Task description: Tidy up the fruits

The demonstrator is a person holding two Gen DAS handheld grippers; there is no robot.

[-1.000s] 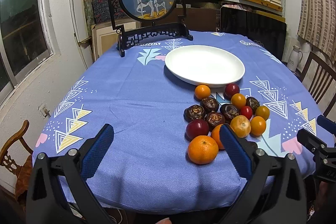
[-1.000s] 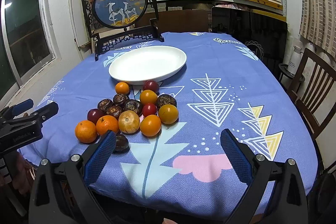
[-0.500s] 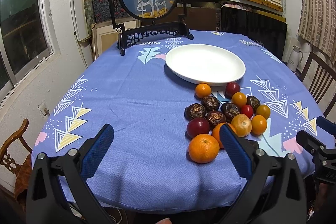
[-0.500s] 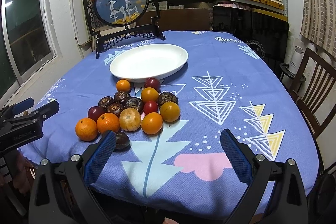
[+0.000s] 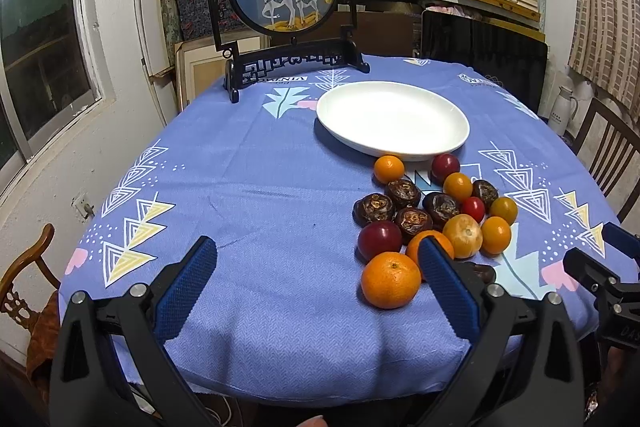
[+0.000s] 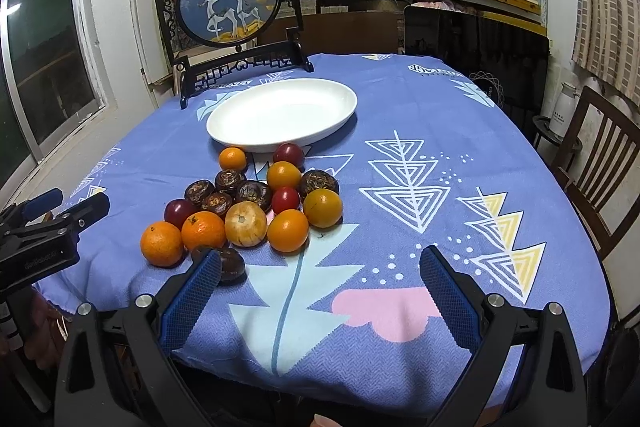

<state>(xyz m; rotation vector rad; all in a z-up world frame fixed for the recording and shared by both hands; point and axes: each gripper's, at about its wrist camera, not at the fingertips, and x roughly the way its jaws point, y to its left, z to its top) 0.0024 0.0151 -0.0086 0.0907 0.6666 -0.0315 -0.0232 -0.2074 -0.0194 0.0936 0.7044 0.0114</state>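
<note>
Left wrist view: left tongs (image 5: 316, 277) spread wide, holding nothing, low over the near edge of the worktop (image 5: 248, 187). Fruit pile (image 5: 436, 211) ahead and to the right, nearest orange (image 5: 391, 279) just inside the right finger. White plate (image 5: 392, 119) beyond the pile, bare.

Right wrist view: right tongs (image 6: 316, 277) likewise wide and unloaded. Same fruit pile (image 6: 256, 203) ahead-left, a dark fruit (image 6: 230, 265) touching the left finger; plate (image 6: 280, 115) further on. Nothing sorted yet, by the look of it; every fruit left to move.

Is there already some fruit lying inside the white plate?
No, the white plate holds nothing, and all the fruits lie on the blue tablecloth before it.
</note>
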